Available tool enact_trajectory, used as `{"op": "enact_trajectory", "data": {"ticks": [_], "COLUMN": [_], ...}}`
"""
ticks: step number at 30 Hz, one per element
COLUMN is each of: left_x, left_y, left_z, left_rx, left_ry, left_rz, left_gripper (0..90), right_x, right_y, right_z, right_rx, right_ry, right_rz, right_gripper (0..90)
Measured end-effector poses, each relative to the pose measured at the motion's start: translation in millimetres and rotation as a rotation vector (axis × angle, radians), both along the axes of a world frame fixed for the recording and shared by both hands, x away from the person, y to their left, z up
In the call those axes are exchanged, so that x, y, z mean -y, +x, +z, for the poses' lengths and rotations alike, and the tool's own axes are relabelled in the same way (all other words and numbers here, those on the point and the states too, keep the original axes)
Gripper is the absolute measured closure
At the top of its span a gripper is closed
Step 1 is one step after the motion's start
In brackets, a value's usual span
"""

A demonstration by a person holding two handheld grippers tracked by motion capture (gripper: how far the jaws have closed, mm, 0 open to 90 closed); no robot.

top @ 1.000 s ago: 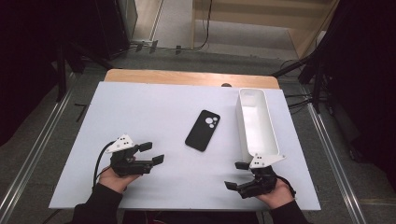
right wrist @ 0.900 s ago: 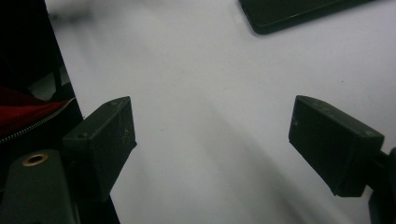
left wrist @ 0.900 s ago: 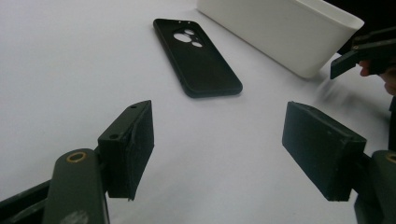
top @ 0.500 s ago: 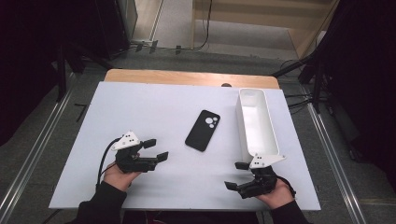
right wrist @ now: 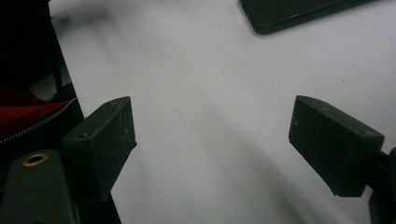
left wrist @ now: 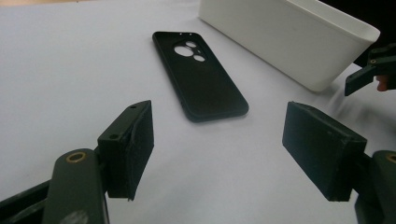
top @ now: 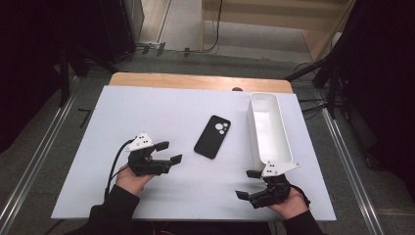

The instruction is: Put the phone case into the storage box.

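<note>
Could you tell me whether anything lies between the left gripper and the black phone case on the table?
Nothing visible does. The left gripper stands open and faces the phone case across bare white table. The white bin stands apart, to the case's right.

White table on wooden top; metal rails and cables on floor.

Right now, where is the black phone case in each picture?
High view: the black phone case lies mid-table, left of the white bin.
Left gripper view: upper middle, beyond the open jaws.
Right gripper view: just its corner at the top edge.
Shared landmark: the white bin, beside the case in the high and left gripper views.
</note>
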State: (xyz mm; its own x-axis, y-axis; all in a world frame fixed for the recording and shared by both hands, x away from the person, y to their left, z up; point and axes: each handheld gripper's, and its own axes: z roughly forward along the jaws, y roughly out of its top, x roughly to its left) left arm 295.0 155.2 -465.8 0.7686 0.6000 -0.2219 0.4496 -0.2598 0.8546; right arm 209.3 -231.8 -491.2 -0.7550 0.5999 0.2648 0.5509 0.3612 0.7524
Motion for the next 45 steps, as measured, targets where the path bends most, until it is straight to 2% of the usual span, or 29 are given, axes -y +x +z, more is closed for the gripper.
{"op": "enact_trajectory", "data": {"ticks": [15,20,23,29,35,37,40,45], "left_x": [24.7,34.0,39.2,51.7,66.5,70.2,77.2,92.8], "left_y": [17.4,24.0,27.9,34.1,41.7,46.2,52.6,58.1], "left_z": [1.6,2.1,1.6,3.0,1.3,-0.9,-2.6,-3.7], "left_rx": [0.015,0.02,0.018,0.03,0.034,0.023,0.022,0.029], "left_ry": [0.001,-0.01,0.006,0.006,0.033,0.011,0.039,0.051], "left_rz": [-0.001,0.005,0.007,0.01,0.001,0.011,0.018,0.026], "left_gripper": [24.9,24.8,24.9,24.9,24.9,24.9,24.9,24.9], "right_x": [-0.3,0.2,0.3,-0.2,0.6,0.7,0.8,0.8], "right_y": [-0.1,-0.2,-0.2,-0.1,0.0,-0.2,-0.3,-0.3], "right_z": [-0.2,-0.1,-0.2,-0.6,-0.4,-0.1,0.1,0.2], "right_rx": [0.001,0.002,0.003,-0.002,0.001,0.0,0.003,0.001], "right_ry": [0.0,-0.001,-0.001,-0.001,0.0,0.002,0.004,0.005], "right_rz": [0.001,0.001,0.002,0.001,0.002,0.001,0.001,-0.002], "right_gripper": [13.2,13.2,13.2,13.2,13.2,13.2,13.2,13.2]}}
